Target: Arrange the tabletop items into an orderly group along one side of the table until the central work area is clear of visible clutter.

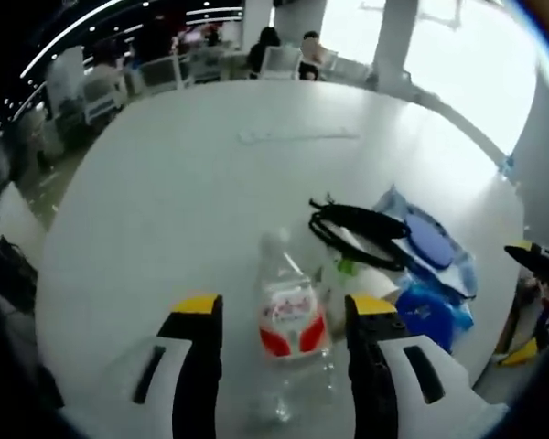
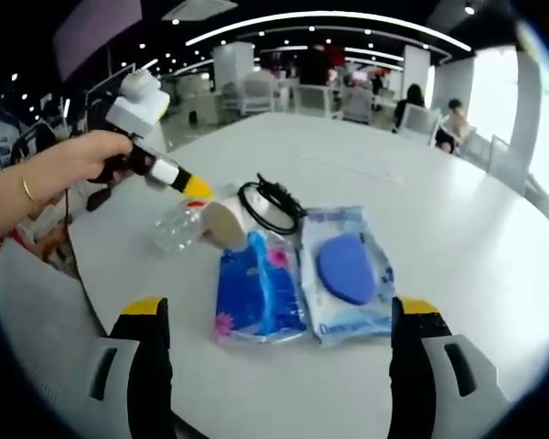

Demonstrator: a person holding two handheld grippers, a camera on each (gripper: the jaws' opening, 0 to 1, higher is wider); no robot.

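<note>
A clear plastic bottle point(image 1: 291, 334) with a red label lies on the white round table point(image 1: 183, 183), between the jaws of my left gripper point(image 1: 284, 306). The jaws stand open, with a small gap on each side of the bottle. Beside the bottle are a pale cup point(image 1: 366, 277), a coiled black cable point(image 1: 361, 229), a blue tissue pack point(image 1: 430, 313) and a clear packet holding a blue pad point(image 1: 432, 242). In the right gripper view my right gripper point(image 2: 282, 309) stands wide open, just short of the tissue pack point(image 2: 256, 293) and the pad packet point(image 2: 348, 270). The cable point(image 2: 270, 206), cup point(image 2: 224, 224) and bottle point(image 2: 176, 229) lie beyond them.
A person's hand point(image 2: 73, 165) holds the left gripper point(image 2: 194, 189) over the bottle near the table's edge. The right gripper point(image 1: 531, 258) shows at the right edge of the left gripper view. A thin white strip point(image 1: 297, 135) lies far across the table. Chairs and seated people are beyond.
</note>
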